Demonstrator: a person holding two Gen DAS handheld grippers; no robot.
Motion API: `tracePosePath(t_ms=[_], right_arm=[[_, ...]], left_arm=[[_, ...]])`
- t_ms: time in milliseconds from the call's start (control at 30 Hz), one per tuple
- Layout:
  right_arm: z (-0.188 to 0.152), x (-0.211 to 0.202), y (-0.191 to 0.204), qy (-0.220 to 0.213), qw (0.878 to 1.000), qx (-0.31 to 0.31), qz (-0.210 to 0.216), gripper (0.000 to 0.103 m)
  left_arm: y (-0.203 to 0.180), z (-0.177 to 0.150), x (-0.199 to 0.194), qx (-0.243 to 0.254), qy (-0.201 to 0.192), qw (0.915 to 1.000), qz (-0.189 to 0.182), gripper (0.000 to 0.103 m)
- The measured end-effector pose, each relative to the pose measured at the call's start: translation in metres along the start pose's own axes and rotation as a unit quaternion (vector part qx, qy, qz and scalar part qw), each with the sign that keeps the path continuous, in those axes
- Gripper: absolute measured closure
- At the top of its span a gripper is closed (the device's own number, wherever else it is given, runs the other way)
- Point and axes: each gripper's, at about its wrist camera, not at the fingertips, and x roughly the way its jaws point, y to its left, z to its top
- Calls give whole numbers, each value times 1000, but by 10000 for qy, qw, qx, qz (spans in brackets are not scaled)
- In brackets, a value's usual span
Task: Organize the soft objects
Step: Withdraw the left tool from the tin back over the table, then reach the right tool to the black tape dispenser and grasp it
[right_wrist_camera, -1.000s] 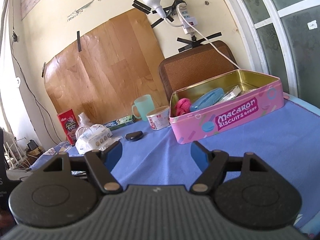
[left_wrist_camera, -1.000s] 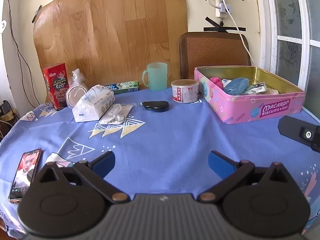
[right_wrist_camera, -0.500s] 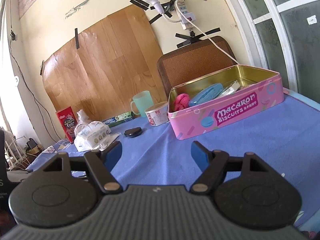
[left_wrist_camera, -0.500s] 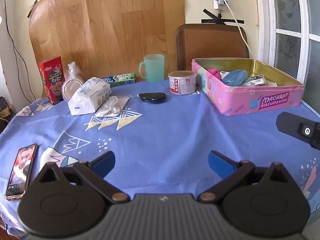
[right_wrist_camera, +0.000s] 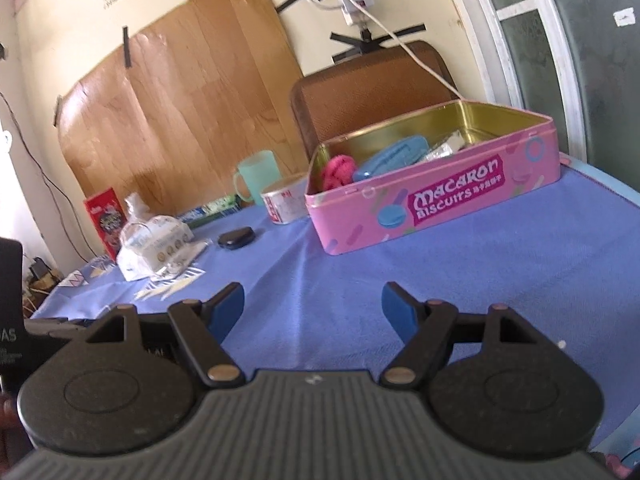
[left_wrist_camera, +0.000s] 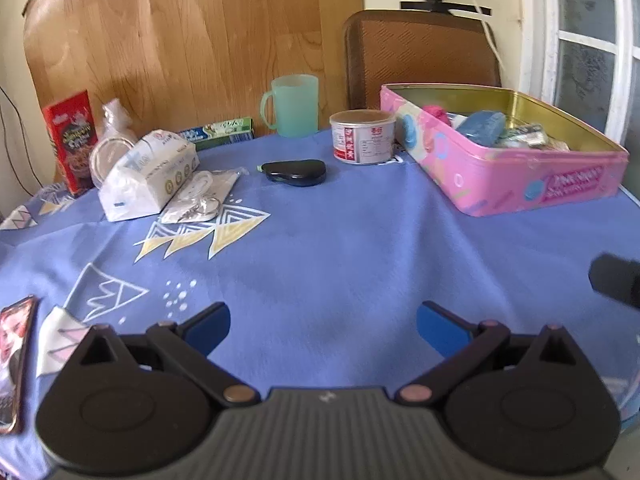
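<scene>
Pink tin point(left_wrist_camera: 508, 178) w/ gold inside, blue cloth point(left_wrist_camera: 340, 256) w/ yellow/white triangles, mint mug point(left_wrist_camera: 295, 105), red box point(left_wrist_camera: 74, 140).

We're looking at bright daylight from the frosted glass window point(right_wrist_camera: 592, 60) on the right, slight motion blur throughout, and fisheye bending with dark corners.

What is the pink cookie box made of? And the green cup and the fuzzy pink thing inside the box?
The pink box looks like painted metal: its inside shines gold. The green cup looks like frosted plastic, matte and slightly see-through. The fuzzy pink thing seems to be knitted yarn or plush; its bumpy surface suggests so, but the picture is too blurry to be sure.
</scene>
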Motion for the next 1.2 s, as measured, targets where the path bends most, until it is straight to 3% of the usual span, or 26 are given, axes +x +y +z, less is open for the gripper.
tracePosePath(t_ms=[333,500,733,1033,1200], right_arm=[[22,53,15,231,9994,-258,-53,25],[26,70,26,246,9989,-368,-149,25],[23,86,44,343,9969,-689,-136,25],[16,103,64,561,9934,-1004,21,25],[13,113,74,677,9911,-1131,160,28]], left_arm=[[29,42,46,-1,-181,9997,136,0],[33,53,64,116,-227,9997,2,0],[47,50,79,5,-93,9999,-39,0],[75,30,65,114,-640,9970,427,0],[95,24,67,16,-648,9962,580,0]])
